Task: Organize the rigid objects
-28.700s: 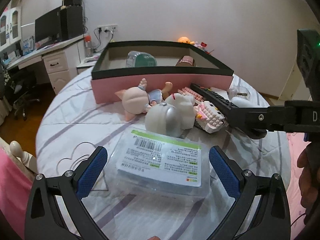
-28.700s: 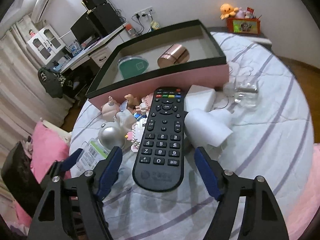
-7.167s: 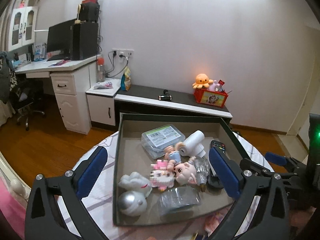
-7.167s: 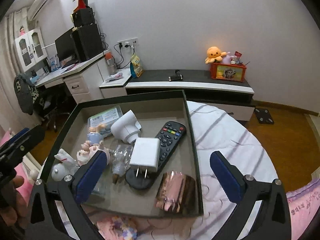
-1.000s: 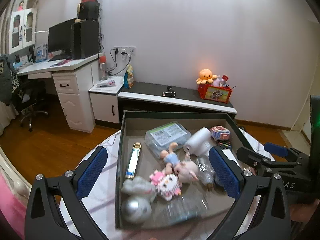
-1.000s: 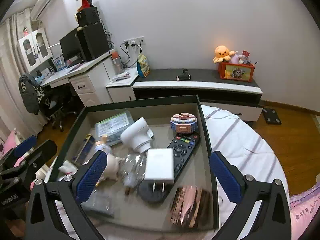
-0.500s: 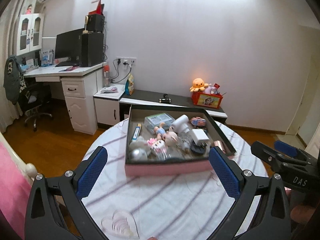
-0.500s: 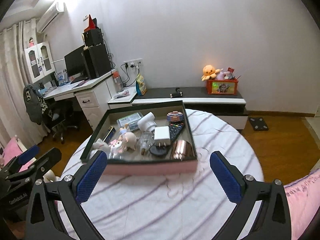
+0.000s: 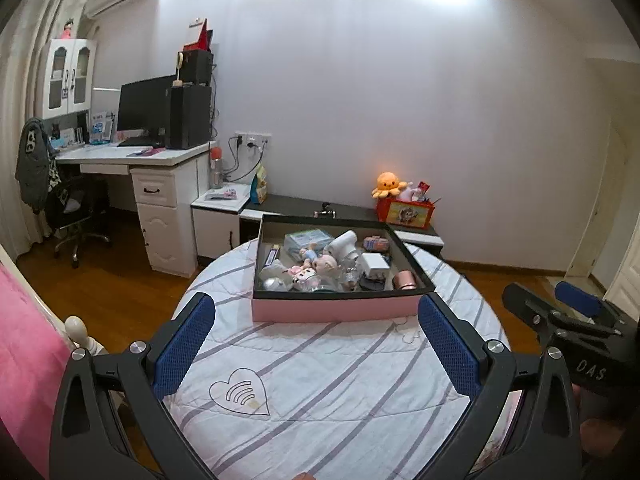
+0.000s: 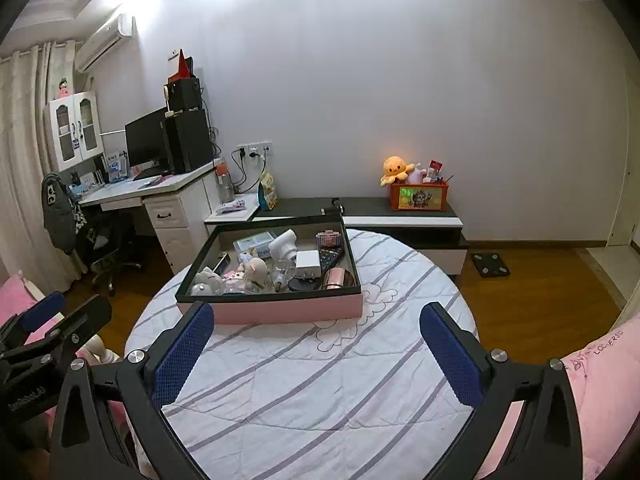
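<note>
both grippers hang high above the round bed (image 9: 328, 392), well back from the box (image 9: 340, 308), and both are spread wide with nothing between the blue pads. the left gripper (image 9: 316, 344) frames the striped white cover, and the right gripper (image 10: 320, 352) does the same from its side, jaws fully apart. the pink box with its dark rim sits on the far part of the bed, and the clutter is all inside it. in there, the white charger (image 10: 308, 259) lies near the middle, touching the black remote (image 10: 331, 257) on its right. a copper-coloured cylinder (image 10: 339, 279) lies on its side in the near right corner, by the front wall. a white roll-shaped thing (image 10: 283, 243) sits toward the back, with a clear plastic case (image 10: 255, 242) just left of it in the back corner. a big-headed doll (image 10: 256, 269) lies left of centre, a silver ball (image 9: 273, 283) and a white figure (image 10: 208, 277) crowd the near left corner. a small pink block toy (image 10: 327, 237) rests at the back right. a heart print (image 9: 240, 391) shows on the cover close to the left gripper. beyond the bed, an orange octopus plush (image 10: 396, 169) sits on a low cabinet (image 10: 400, 216), and a desk (image 9: 132, 158) stands at the left wall.
</note>
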